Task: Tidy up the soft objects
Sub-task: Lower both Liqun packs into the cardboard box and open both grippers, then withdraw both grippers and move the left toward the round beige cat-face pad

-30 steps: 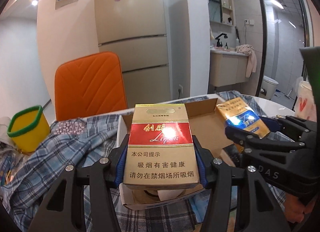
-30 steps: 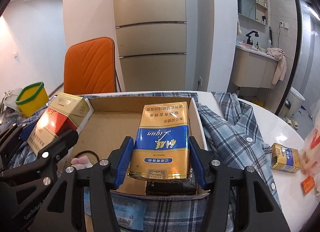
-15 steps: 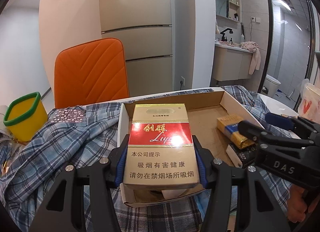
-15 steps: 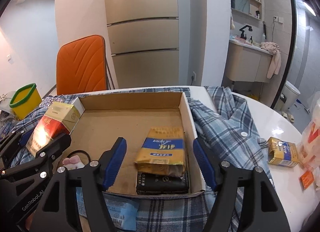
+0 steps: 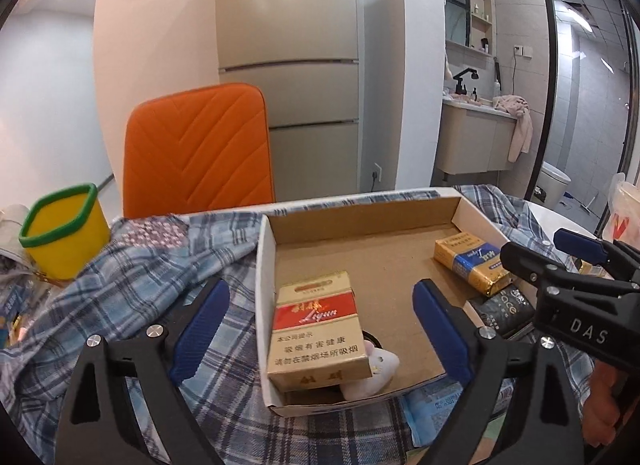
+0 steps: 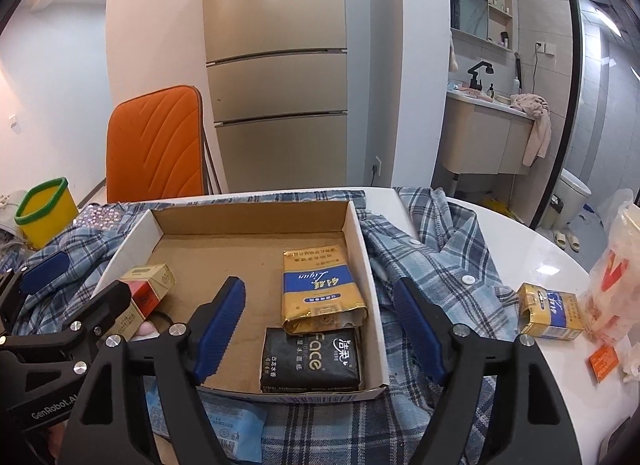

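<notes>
1. Left wrist view: the left gripper [image 5: 320,315] has its jaws spread wide and holds nothing.
2. Between and just beyond its blue pads, a red and gold pack [image 5: 318,331] lies in the near left corner of the cardboard box [image 5: 266,265], resting partly on a small white plush toy [image 5: 374,369].
3. In the box's right part lies a gold and blue pack [image 5: 470,263], with a black tissue pack [image 5: 504,309] just in front of it, touching it.
4. The box sits on a blue plaid shirt [image 5: 132,289] spread over the counter; a yellow bucket [image 5: 64,237] with a green rim stands to the far left, beside an orange chair [image 5: 198,153].
5. The right gripper [image 5: 568,265] shows at the right edge, over the box's right side.
6. Right wrist view: the right gripper [image 6: 320,325] also has its jaws wide apart, empty, above the box [image 6: 370,285].
7. The gold and blue pack [image 6: 318,289] lies against the right wall, its near end overlapping the black tissue pack [image 6: 312,361] in the near right corner.
8. The red and gold pack [image 6: 148,289] is at the left wall, partly hidden by the left gripper [image 6: 76,293].
9. Outside the box, another small gold and blue pack [image 6: 550,311] lies on the white counter [image 6: 520,241] to the right, near a plastic bag [image 6: 612,277].
</notes>
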The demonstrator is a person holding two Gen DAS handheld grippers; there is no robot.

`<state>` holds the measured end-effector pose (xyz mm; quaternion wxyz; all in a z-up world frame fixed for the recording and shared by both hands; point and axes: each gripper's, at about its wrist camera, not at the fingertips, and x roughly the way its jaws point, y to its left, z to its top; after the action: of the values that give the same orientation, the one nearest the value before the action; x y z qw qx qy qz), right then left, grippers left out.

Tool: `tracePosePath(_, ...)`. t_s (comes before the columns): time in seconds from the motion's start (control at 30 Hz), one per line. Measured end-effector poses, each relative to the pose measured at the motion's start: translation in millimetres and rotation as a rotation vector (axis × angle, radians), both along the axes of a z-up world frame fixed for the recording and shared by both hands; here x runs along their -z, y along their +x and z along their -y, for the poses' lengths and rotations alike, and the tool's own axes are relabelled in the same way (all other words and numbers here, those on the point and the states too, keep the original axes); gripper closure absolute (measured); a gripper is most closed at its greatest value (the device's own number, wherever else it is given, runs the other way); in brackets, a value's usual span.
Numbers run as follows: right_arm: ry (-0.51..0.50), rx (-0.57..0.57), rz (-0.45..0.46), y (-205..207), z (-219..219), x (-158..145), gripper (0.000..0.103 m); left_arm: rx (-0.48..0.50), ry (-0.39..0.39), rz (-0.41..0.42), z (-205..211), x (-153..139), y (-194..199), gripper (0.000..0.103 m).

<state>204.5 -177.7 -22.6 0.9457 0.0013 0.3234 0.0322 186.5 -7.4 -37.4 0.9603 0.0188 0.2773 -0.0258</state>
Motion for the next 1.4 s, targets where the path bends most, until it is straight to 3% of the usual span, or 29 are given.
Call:
tracePosePath(0.2, -0.050, 0.014, 0.113, -19, -1, -32, 0.024, -0.001, 0.075, 0.166, 10, -39, -32, 0.010)
tracePosePath(0.3, -0.069, 0.000, 0.183, -34, -4, -56, 0.018, -0.001, 0.088, 0.233, 10, -60, -48, 0.010)
tracePosePath(0.5, -0.017, 0.002, 0.271, -66, 1, -100, 0.018, -0.008, 0.041, 0.339, 1, -98, -86, 0.001)
tracePosePath(0.63, -0.020, 0.012, 0.315, -92, 1, -115, 0.012, -0.018, 0.029, 0.376, -5, -104, -110, 0.000)
tracePosePath(0.77, 0.016, 0.019, 0.330, -112, 6, -113, 0.011, -0.031, 0.060, 0.425, -6, -92, -129, 0.000)
tracePosePath(0.87, 0.065, 0.008, 0.318, -121, 12, -102, 0.011, -0.004, 0.031, 0.399, -12, -75, -134, 0.000)
tracePosePath(1.07, 0.043, 0.002, 0.376, -139, 18, -71, 0.011, -0.058, 0.029, 0.364, -17, -44, -145, 0.000)
tracePosePath(1.27, 0.051, -0.004, 0.339, -137, 19, -50, 0.009, -0.042, 0.004, 0.368, -20, -43, -149, 0.000)
tracePosePath(1.33, 0.040, -0.008, 0.341, -138, 17, -49, 0.000, -0.042, -0.001, 0.369, -23, -42, -152, 0.000)
tracePosePath(1.4, 0.039, -0.018, 0.358, -143, 16, -50, 0.000, -0.023, 0.001, 0.368, -20, -42, -153, 0.000)
